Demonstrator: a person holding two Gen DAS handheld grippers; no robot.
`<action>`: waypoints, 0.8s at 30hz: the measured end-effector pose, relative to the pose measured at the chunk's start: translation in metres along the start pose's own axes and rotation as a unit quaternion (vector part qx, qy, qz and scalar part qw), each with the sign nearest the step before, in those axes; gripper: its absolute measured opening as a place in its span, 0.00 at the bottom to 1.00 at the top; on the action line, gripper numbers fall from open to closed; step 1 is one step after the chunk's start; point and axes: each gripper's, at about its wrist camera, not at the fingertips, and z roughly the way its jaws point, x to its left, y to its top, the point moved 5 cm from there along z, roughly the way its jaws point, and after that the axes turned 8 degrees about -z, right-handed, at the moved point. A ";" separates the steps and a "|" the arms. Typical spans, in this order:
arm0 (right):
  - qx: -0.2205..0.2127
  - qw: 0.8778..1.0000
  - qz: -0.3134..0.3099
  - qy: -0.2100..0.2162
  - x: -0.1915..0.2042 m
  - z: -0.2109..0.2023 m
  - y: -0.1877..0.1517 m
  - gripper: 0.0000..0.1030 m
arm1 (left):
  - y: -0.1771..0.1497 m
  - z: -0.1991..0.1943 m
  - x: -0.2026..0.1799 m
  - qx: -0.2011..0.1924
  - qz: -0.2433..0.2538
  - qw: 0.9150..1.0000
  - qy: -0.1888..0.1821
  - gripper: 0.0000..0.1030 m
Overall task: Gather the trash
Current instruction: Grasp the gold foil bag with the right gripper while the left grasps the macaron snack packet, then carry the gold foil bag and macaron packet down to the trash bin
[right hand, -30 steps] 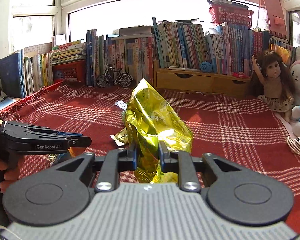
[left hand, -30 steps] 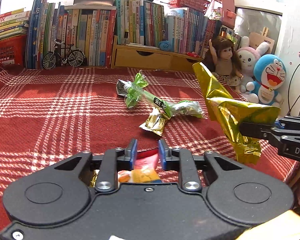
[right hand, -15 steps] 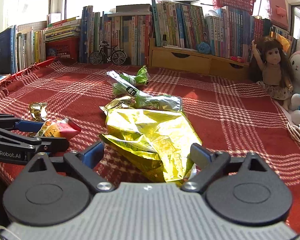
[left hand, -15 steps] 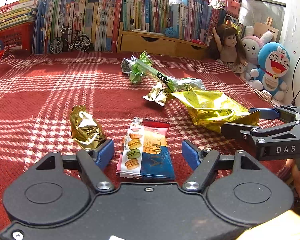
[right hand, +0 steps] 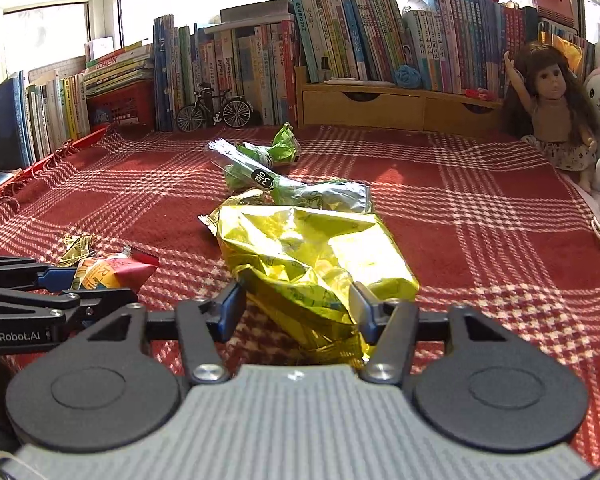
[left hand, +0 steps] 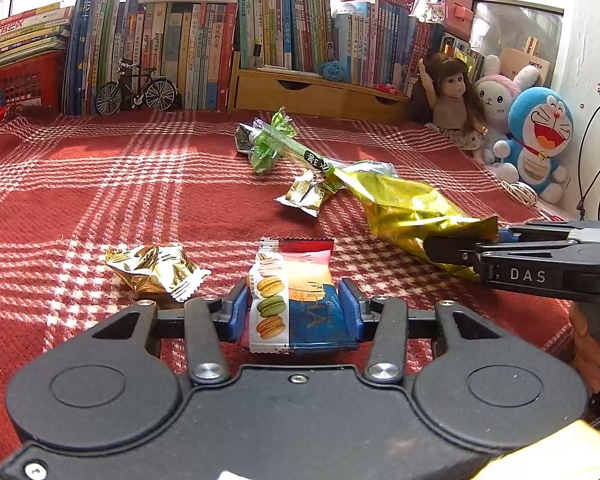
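A macaron snack packet (left hand: 292,300) lies on the red plaid cloth (left hand: 100,184), and my left gripper (left hand: 293,312) is shut on its two long sides. The right wrist view shows that packet (right hand: 112,270) bowed upward between the left gripper's fingers (right hand: 100,280). To the right, a crumpled yellow foil bag (right hand: 312,256) rests on the cloth with my right gripper (right hand: 298,308) shut on its near end. From the left wrist view, the right gripper (left hand: 460,240) pinches the bag's (left hand: 404,208) end. Loose trash: a gold wrapper (left hand: 152,268), a smaller gold wrapper (left hand: 306,194), a long green wrapper (left hand: 284,148).
Books line the back, with a model bicycle (left hand: 136,88) and a wooden drawer box (left hand: 300,96) in front of them. A doll (left hand: 452,100) and plush toys (left hand: 536,136) sit at the far right, a white cable (left hand: 520,194) beside them. A hand (left hand: 588,344) holds the right gripper.
One second ago both grippers held their items lifted. Half a second ago both stood wide open with the items on the cloth. Now both have closed in against the packet and the bag.
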 end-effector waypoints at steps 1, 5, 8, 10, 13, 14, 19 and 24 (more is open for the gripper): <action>0.007 1.000 -0.008 -0.013 0.002 -0.001 -0.001 0.28 | 0.000 -0.002 -0.001 -0.001 -0.001 1.000 -0.002 0.43; 0.000 1.000 -0.004 -0.019 0.004 -0.012 -0.002 0.25 | 0.001 -0.013 -0.004 -0.008 -0.001 1.000 -0.007 0.42; -0.007 1.000 -0.001 -0.010 0.006 -0.024 -0.002 0.24 | -0.001 -0.024 -0.004 -0.011 -0.001 1.000 -0.008 0.42; -0.012 1.000 -0.006 -0.001 0.010 -0.034 -0.001 0.24 | -0.002 -0.032 -0.006 -0.013 -0.002 1.000 -0.010 0.42; -0.016 1.000 -0.013 0.011 0.018 -0.049 -0.004 0.23 | -0.007 -0.045 -0.008 -0.015 -0.005 1.000 -0.015 0.42; -0.017 1.000 -0.015 0.015 0.021 -0.053 -0.006 0.23 | -0.008 -0.049 -0.009 -0.016 -0.006 1.000 -0.016 0.42; -0.017 0.999 -0.016 0.036 0.036 -0.077 -0.017 0.23 | -0.019 -0.070 -0.013 -0.019 -0.003 1.000 -0.013 0.42; -0.015 0.998 -0.012 0.064 0.048 -0.103 -0.025 0.22 | -0.032 -0.094 -0.013 -0.020 -0.016 1.000 -0.018 0.42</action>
